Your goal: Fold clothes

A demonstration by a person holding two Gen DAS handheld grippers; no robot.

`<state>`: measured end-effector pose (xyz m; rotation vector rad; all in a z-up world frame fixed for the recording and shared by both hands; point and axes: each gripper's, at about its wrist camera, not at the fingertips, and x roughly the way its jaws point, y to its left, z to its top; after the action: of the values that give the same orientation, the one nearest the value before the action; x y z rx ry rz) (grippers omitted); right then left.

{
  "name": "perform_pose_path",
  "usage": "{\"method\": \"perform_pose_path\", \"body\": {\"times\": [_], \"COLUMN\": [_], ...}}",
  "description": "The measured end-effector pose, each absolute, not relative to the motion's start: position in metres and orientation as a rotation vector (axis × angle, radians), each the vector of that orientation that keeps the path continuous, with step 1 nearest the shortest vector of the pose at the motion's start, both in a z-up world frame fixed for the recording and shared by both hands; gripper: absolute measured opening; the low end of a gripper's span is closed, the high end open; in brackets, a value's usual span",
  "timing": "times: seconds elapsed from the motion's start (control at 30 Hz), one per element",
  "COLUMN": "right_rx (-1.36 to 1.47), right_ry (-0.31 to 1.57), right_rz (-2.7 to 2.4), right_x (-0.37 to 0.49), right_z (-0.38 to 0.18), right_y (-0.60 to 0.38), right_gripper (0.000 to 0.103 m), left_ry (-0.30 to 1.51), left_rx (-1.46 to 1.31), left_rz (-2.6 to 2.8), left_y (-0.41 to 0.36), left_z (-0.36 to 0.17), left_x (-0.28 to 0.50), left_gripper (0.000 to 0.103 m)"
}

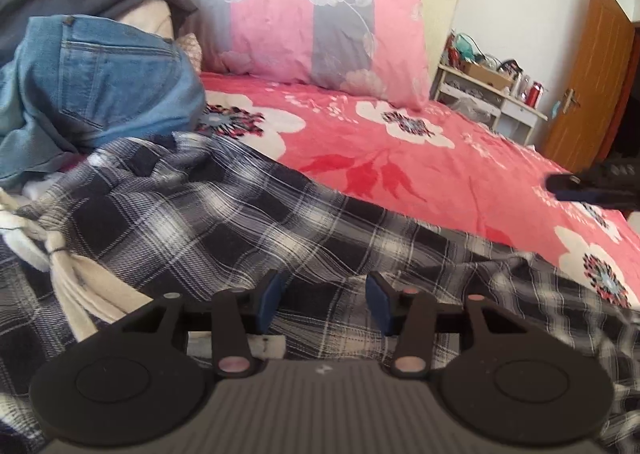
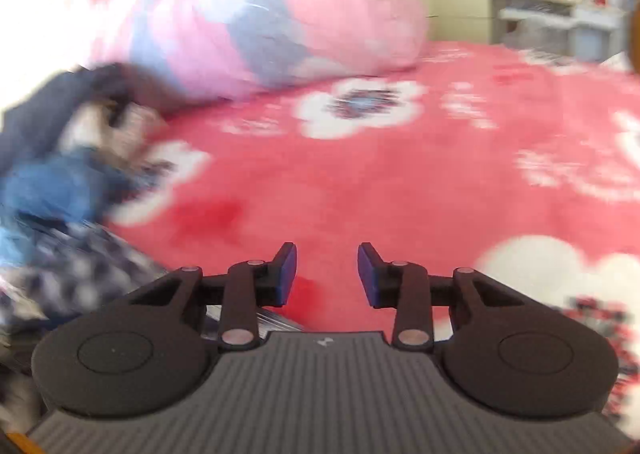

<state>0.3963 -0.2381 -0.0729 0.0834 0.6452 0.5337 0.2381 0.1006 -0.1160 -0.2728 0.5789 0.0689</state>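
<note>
My left claw (image 1: 322, 300), jaws apart and empty, hovers over the plaid shirt (image 1: 224, 210) sprawled along the bed's (image 1: 420, 158) near edge; my right claw (image 2: 327, 274), open over bare bedspread, sits farther off.

Right gripper (image 2: 327, 274) jaws apart, empty, over red floral bedspread (image 2: 400, 182); blurred clothes pile (image 2: 68, 174) at left.

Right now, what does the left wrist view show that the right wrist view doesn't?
Left only: the door, the plaid shirt spread under the open left tongs, and the right tongs' tip at the frame edge. Right only: the open right tongs over bare bedspread, blurred. Both: the pillow, the jeans, the shelf.
</note>
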Motion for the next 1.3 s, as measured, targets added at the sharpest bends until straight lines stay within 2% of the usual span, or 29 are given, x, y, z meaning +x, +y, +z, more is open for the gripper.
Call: {"method": "perform_pose_path", "body": {"times": [0.2,0.47,0.53,0.6,0.67,0.83,0.97,1.1,1.3], "right_rx": [-0.047,-0.192,-0.229,-0.265,-0.285,-0.266,-0.305,-0.293,-0.237], "right_ry": [0.761,0.804,0.81,0.78,0.721,0.61,0.617,0.617,0.531], "right_rz": [0.848,1.039,1.03,1.036,1.025,0.937,0.877,0.863,0.958], "right_x": [0.428,0.44,0.439,0.432,0.424,0.432,0.439,0.436,0.411], "right_z": [-0.101,-0.121,-0.128,-0.126,-0.12,-0.124,-0.141,-0.115,-0.071], "right_y": [-0.115,0.012,0.023,0.029,0.03,0.043,0.056,0.04,0.019], "right_gripper": [0.034,0.033,0.024,0.005,0.003,0.003,0.005,0.02,0.021], "left_ry": [0.57,0.553,0.533,0.514,0.492,0.472,0.478,0.464,0.404], "left_rx": [-0.35,-0.402,-0.424,-0.448,-0.478,-0.529,-0.56,-0.57,-0.572], "left_rz": [0.12,0.152,0.184,0.222,0.269,0.36,0.376,0.379,0.438], "left_y": [0.119,0.129,0.134,0.141,0.15,0.167,0.176,0.181,0.186], "left_z": [-0.116,-0.116,-0.115,-0.113,-0.113,-0.116,-0.117,-0.113,-0.106], "left_x": [0.235,0.231,0.227,0.224,0.221,0.22,0.22,0.215,0.207], "left_gripper": [0.049,0.049,0.049,0.049,0.049,0.049,0.049,0.049,0.049]}}
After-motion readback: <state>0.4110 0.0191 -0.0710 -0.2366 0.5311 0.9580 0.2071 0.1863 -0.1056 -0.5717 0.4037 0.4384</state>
